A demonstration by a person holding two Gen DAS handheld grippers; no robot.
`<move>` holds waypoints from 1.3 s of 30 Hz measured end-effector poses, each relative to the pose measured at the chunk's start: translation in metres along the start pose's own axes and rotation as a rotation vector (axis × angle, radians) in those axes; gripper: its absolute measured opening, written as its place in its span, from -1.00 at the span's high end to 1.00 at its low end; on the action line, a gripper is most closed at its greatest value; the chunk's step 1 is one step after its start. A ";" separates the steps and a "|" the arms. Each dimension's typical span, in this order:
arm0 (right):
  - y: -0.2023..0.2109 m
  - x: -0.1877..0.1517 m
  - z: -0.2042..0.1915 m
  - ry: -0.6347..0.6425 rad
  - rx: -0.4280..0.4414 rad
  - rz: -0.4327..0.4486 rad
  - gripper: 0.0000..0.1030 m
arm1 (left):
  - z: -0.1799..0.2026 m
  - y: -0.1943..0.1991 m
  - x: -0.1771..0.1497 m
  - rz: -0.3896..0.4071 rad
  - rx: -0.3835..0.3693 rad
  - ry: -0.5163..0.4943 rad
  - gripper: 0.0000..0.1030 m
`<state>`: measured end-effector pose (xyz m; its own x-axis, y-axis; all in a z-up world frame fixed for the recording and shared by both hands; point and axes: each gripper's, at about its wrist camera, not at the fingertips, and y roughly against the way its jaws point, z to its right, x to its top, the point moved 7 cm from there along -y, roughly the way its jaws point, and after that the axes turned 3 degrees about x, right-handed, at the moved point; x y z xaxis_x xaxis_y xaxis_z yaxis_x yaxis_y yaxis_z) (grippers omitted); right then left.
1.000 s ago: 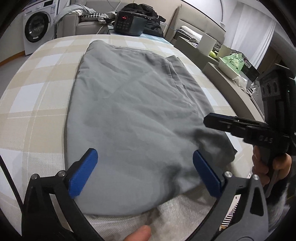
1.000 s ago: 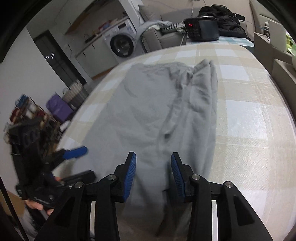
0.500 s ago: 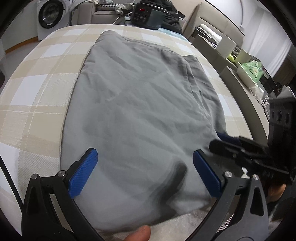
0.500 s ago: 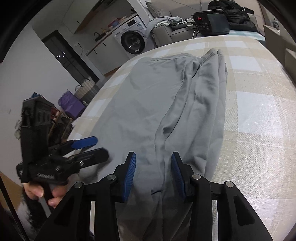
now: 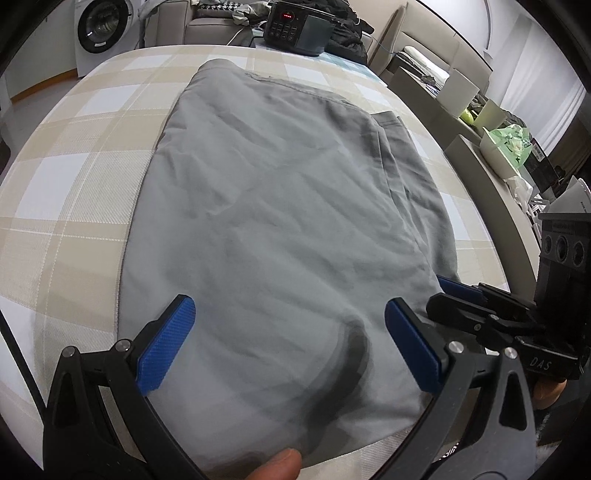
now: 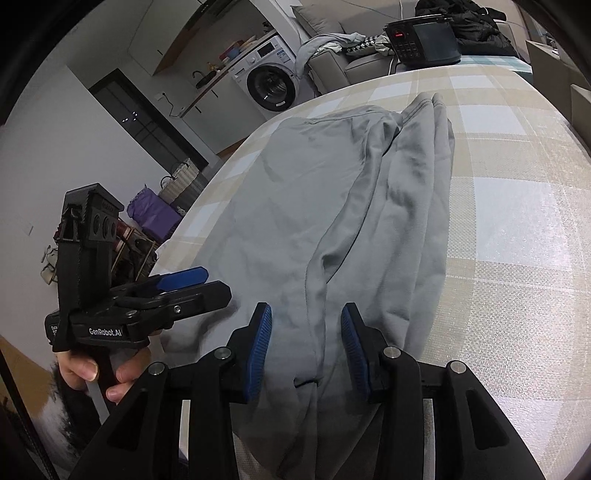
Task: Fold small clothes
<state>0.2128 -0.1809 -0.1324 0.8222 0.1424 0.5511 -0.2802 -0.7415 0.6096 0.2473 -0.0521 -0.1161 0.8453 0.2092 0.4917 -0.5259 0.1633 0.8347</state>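
Observation:
A grey garment [image 5: 277, 221] lies spread flat on the beige plaid table cover [image 5: 74, 184], with a folded ridge along its right side [image 6: 369, 229]. My left gripper [image 5: 290, 332] hovers open over the garment's near hem, its blue pads wide apart and nothing between them. My right gripper [image 6: 306, 343] is open a modest gap above the near right part of the garment; a cloth ridge runs under the gap and the pads do not press it. Seen from the other side, the right gripper [image 5: 443, 299] sits at the garment's near right corner and the left gripper [image 6: 207, 280] at its near left edge.
A black appliance [image 5: 295, 22] with a red display stands at the table's far end, before a sofa with clothes. A washing machine [image 5: 103, 33] is at the far left. White boxes [image 5: 458, 92] and a green bag [image 5: 509, 140] line a shelf on the right. A thumb [image 5: 280, 465] shows at the bottom.
The left gripper has shifted forward over the garment. The right gripper has come down to the garment's near right corner. Both sets of jaws keep the same gap.

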 end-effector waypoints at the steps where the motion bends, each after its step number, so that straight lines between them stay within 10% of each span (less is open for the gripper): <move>1: 0.000 0.000 0.000 -0.003 0.001 0.000 0.21 | 0.000 0.000 0.000 0.000 -0.001 0.003 -0.97; 39: -0.009 0.003 -0.019 0.019 0.021 -0.028 0.21 | 0.013 0.002 -0.008 0.009 0.008 -0.074 -0.97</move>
<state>0.2082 -0.1609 -0.1256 0.8198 0.1759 0.5449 -0.2465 -0.7506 0.6131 0.2413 -0.0663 -0.1151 0.8454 0.1383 0.5159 -0.5329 0.1543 0.8320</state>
